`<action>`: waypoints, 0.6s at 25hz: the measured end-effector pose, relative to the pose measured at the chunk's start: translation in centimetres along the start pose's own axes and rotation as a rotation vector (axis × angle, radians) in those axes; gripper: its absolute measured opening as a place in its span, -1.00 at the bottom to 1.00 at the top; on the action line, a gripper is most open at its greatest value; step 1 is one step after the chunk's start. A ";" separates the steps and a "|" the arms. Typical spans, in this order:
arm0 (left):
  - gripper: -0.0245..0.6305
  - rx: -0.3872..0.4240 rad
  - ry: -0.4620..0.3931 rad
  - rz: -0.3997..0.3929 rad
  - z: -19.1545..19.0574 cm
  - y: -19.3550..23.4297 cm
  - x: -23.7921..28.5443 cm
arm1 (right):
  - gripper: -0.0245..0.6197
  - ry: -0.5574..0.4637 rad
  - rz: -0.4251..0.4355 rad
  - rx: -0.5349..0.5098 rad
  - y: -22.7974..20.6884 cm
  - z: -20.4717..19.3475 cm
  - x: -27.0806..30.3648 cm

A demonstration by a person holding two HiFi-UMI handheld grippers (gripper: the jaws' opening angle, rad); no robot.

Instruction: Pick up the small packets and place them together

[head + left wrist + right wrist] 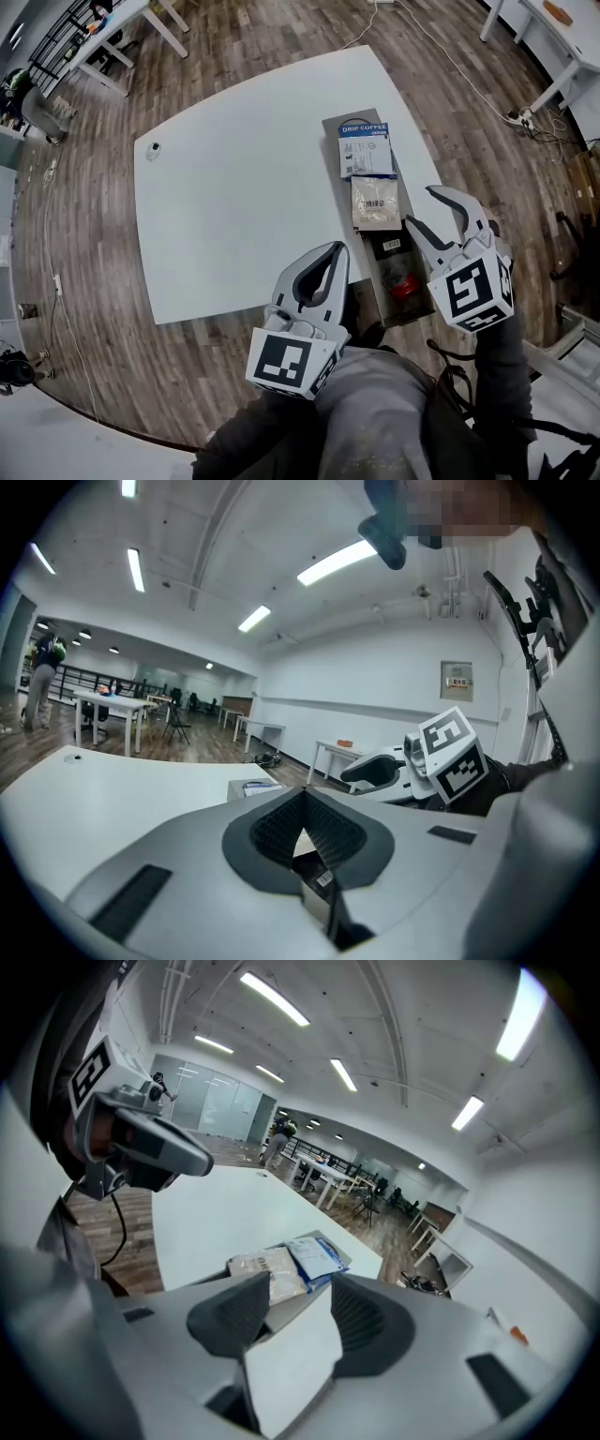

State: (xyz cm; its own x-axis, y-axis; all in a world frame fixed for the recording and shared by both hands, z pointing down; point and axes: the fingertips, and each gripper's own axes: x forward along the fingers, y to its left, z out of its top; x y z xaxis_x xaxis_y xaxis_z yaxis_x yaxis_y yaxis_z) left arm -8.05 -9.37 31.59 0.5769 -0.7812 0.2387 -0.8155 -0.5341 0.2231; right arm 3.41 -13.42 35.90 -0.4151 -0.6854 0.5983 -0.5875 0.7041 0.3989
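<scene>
Three small packets lie in a row on a grey tray [331,126] at the white table's right side: a blue-and-white drip coffee packet [365,150], a beige packet [375,202] and a black packet [397,267] with red print. My left gripper [339,250] hovers over the table's near edge, left of the black packet, shut with nothing between its tips. My right gripper [425,208] is raised just right of the beige and black packets, open and holding nothing. In the right gripper view the beige packet [265,1270] and blue packet [317,1257] lie beyond the open gripper [302,1280].
A small round object [153,149] sits near the table's far left corner. Wooden floor surrounds the table, with a cable [450,58] at the far right and other white tables [112,28] in the corners. A person [42,682] stands far off.
</scene>
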 end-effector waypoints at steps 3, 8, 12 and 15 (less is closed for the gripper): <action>-0.92 0.004 -0.001 -0.014 -0.7 -2.0 -1.3 | -0.28 0.014 0.021 0.003 2.7 -1.6 -2.0; -0.92 0.003 0.008 -0.020 -2.1 -4.0 -3.3 | -0.28 0.056 0.095 -0.019 8.0 -3.8 -2.9; -0.92 -0.003 0.014 0.006 -2.7 -3.4 -4.4 | -0.28 0.120 0.143 -0.079 11.0 -5.1 -1.3; -0.92 -0.013 0.017 0.034 -2.8 -2.2 -4.7 | -0.28 0.167 0.172 -0.102 11.7 -5.5 0.4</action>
State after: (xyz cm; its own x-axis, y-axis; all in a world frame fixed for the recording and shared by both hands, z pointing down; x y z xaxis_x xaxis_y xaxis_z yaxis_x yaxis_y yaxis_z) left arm -8.90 -3.59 32.64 0.5498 -0.7932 0.2619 -0.8339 -0.5031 0.2269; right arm 0.19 -4.42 44.69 -0.3778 -0.5195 0.7664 -0.4413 0.8287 0.3442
